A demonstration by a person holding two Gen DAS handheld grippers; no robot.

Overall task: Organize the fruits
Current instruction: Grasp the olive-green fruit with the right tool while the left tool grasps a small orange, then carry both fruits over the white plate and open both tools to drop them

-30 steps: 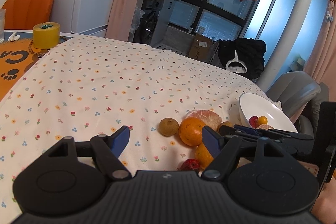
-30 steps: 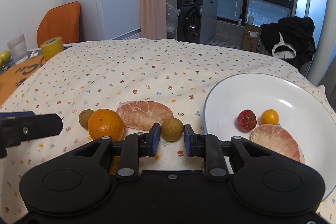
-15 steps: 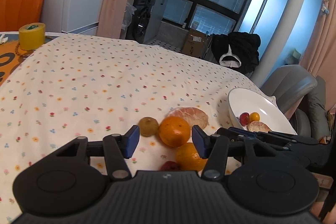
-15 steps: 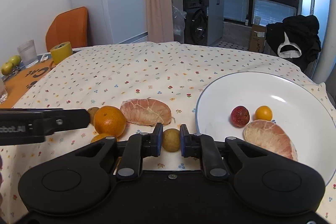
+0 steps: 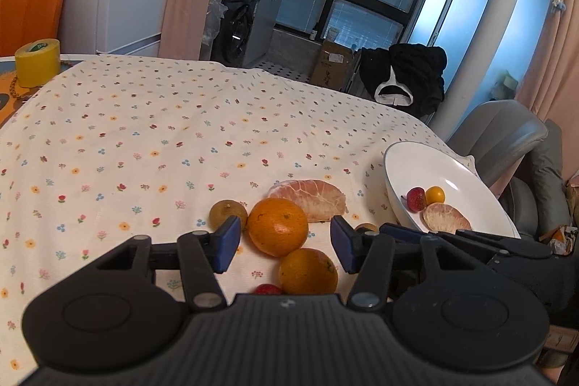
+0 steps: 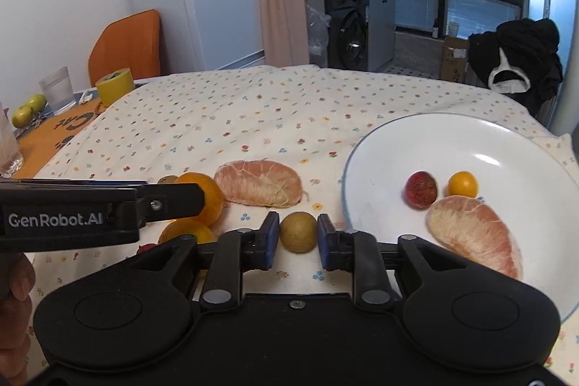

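Note:
Two oranges lie on the flowered cloth, one (image 5: 278, 227) behind the other (image 5: 307, 272). My left gripper (image 5: 284, 246) is open, its blue pads flanking the farther orange without touching it. A small brown fruit (image 5: 228, 214) and a peeled pomelo segment (image 5: 309, 199) lie just beyond, and a red fruit (image 5: 267, 289) peeks out below. My right gripper (image 6: 298, 240) is shut on another small brown fruit (image 6: 298, 231), left of the white plate (image 6: 380, 147). The plate holds a red fruit (image 6: 421, 189), a small yellow-orange fruit (image 6: 462, 184) and a pomelo segment (image 6: 474, 237).
At the table's far left stand a yellow tape roll (image 6: 114, 85), a glass (image 6: 58, 90) and two green apples (image 6: 29, 109) on an orange mat (image 6: 61, 129). A grey chair (image 5: 506, 129) sits past the plate. The left gripper's finger (image 6: 170, 201) crosses the right wrist view.
My left gripper has moved in over the oranges, so the farther one now sits between its open pads. The right gripper has stayed at the small brown fruit, which looks larger between its pads.

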